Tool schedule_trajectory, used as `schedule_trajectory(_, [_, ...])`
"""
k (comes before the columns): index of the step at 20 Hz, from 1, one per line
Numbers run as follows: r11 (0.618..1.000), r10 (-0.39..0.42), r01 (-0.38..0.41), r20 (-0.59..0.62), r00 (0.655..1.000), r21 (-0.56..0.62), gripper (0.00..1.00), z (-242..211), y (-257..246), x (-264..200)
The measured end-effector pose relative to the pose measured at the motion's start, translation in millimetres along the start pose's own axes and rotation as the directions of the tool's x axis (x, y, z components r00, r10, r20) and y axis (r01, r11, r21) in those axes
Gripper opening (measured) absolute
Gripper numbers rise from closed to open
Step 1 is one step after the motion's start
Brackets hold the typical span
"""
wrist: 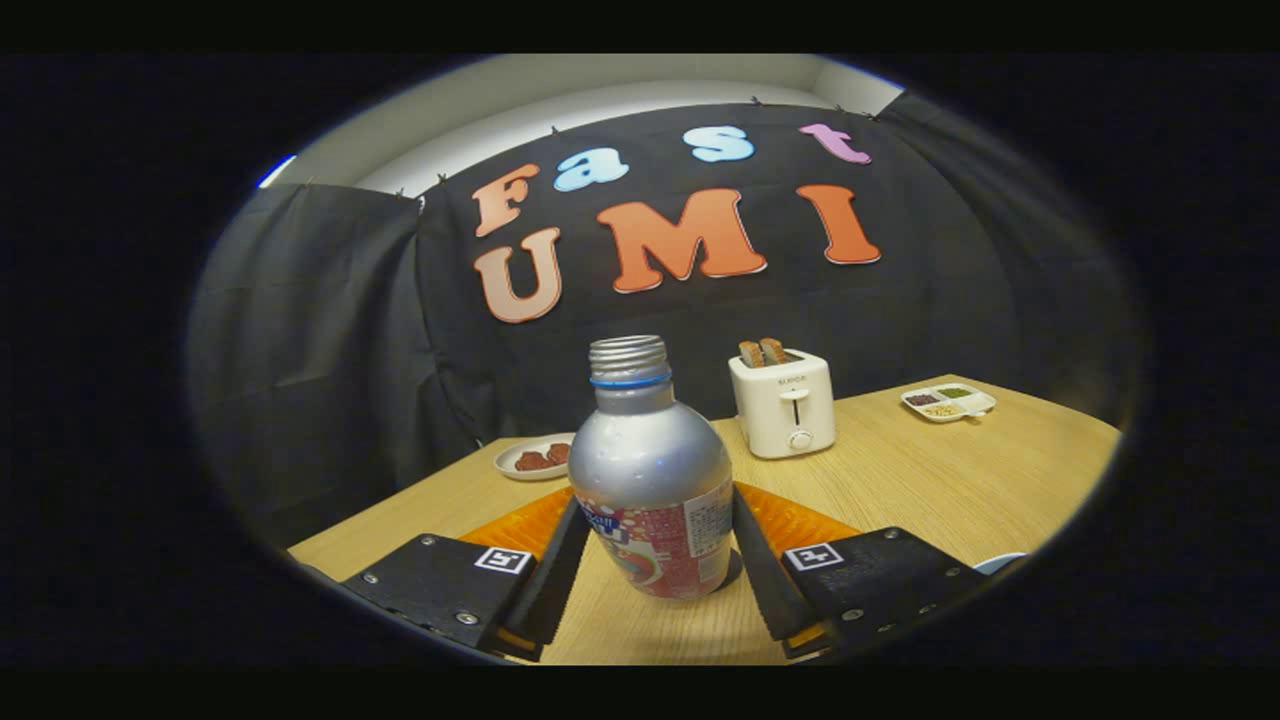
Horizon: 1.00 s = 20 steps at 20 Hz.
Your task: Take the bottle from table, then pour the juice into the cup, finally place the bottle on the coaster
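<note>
gripper (655,545) closed onto bottle, both fingers pressed on its sides | bottle (655,480) upright, uncapped, on table (930,480) between fingers | toaster (783,402) beyond, near cloth wall

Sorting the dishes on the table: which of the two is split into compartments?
The white tray beyond the toaster, far from the gripper, has compartments; the round plate behind the bottle is undivided.

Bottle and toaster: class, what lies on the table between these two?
In the gripper view, only bare wooden table lies between the bottle and the toaster. The gripper has its jaws on either side of the bottle.
</note>
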<state>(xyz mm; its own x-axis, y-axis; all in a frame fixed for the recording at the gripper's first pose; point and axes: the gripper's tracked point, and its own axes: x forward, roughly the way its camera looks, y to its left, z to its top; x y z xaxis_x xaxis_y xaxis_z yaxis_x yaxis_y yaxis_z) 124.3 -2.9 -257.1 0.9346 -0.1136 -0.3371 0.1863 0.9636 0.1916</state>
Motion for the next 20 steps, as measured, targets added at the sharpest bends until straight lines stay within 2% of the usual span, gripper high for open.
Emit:
schedule_trajectory(8, [1.0, -0.006, 0.004, -0.055, 0.998, -0.031, 0.77, -31.3, 3.4, 41.3])
schedule_trajectory(14, [0.998, -0.018, 0.014, -0.061, 0.998, -0.062, 0.77, -40.8, -0.3, 47.0])
schedule_trajectory(20, [0.998, 0.004, -0.006, -0.027, 1.0, -0.063, 0.88, -19.3, 3.4, 28.5])
